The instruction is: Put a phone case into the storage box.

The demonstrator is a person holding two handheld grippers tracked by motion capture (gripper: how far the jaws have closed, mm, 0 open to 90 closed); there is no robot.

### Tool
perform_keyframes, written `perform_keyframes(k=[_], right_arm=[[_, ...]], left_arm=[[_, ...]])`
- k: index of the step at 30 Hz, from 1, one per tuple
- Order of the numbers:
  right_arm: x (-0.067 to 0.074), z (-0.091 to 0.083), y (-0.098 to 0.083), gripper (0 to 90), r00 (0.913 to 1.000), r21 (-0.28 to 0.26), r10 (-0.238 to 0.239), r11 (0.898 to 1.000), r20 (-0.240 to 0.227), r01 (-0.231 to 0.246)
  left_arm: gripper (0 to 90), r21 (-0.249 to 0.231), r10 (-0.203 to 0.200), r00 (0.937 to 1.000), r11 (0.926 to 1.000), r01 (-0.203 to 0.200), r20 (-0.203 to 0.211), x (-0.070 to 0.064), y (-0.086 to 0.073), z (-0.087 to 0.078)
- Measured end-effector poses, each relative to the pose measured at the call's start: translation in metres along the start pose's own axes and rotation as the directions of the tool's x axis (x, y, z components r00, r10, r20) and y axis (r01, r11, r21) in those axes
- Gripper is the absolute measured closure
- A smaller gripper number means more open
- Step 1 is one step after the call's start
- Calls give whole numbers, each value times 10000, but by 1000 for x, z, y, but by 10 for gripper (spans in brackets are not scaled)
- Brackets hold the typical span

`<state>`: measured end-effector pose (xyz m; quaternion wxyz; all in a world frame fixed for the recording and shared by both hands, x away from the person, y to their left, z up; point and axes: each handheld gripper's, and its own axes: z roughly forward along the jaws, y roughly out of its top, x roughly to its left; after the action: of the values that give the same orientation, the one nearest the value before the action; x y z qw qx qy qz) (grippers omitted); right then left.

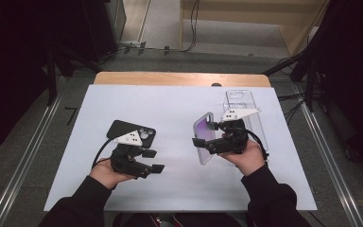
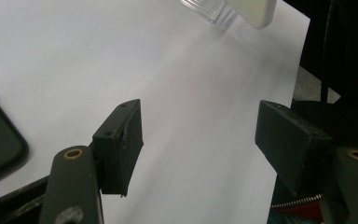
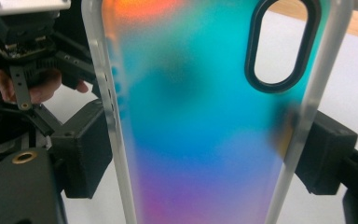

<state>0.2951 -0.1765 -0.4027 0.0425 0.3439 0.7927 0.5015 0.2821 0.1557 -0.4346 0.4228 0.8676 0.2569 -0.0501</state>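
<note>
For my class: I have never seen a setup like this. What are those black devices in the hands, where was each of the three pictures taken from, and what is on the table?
A person sits at a table covered by a white sheet and holds a hand-operated grasping tool in each hand. The high view looks down from above. The other two pictures come from small cameras riding on each tool, looking along its two black jaws.

The left tool is open, with nothing between its jaws. Beside it a black phone lies camera side up.

The right tool grips an iridescent phone case by its long edges, holding it upright above the sheet. Behind that hand lies a clear phone case.
</note>
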Motion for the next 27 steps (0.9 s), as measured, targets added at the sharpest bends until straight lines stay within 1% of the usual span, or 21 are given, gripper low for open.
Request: perform_keyframes(k=[2,3,6,9,11,14,15,19,20,21,22,23,24,25,27], right_arm=[[-1,-1,1,158,10000,-47,-12,10000,15,12],[-2,-2,1,158,10000,-79,11,10000,1,-11],[-4,-6,3,158,10000,-85,52,10000,-5,-52],[-8,-10,5,158,9999,-91,51,9999,92,-50],[-12,-14,7,158,9994,-154,225,9996,245,-221],[-15,-17,8,158,9991,-225,323,9992,292,-316],[-17,-19,9,158,9989,-260,325,9992,328,-317],[-22,-24,10,158,9968,-337,369,9988,706,-346],[-26,-27,11,158,9942,-417,518,9980,940,-480],[-26,-27,11,158,9942,-417,518,9980,940,-480],[-29,-28,11,158,9906,-453,647,9972,1206,-596],[-29,-28,11,158,9906,-453,647,9972,1206,-596],[-30,-29,11,158,9890,-483,672,9970,1316,-613],[-33,-31,11,158,9850,-501,742,9965,1560,-671],[-34,-32,11,158,9836,-548,785,9960,1622,-705]], left_arm=[[327,-78,15,10000,10000,-16,-37,1,-5,-1],[327,-65,-32,10000,10000,31,-57,1,-7,-1],[327,59,-80,9996,9999,82,-285,3,-12,-3],[327,78,-231,9990,9997,234,-390,4,-17,-5],[327,33,-381,9981,9993,383,-476,5,-20,-8],[327,-26,-732,9948,9973,732,-704,6,-24,-10],[327,-64,-763,9943,9971,760,-743,6,-25,-11],[327,-193,-865,9925,9962,851,-863,6,-28,-16],[327,-228,-910,9920,9957,894,-879,6,-28,-16],[327,-239,-935,9916,9955,918,-888,7,-28,-16],[327,-182,-954,9913,9954,941,-904,7,-29,-17],[327,-182,-967,9910,9953,954,-930,8,-30,-17],[327,-199,-1007,9907,9949,993,-919,8,-30,-17],[327,-183,-1020,9902,9948,1007,-954,9,-31,-18],[327,-267,-1096,9893,9938,1075,-963,9,-31,-19]])
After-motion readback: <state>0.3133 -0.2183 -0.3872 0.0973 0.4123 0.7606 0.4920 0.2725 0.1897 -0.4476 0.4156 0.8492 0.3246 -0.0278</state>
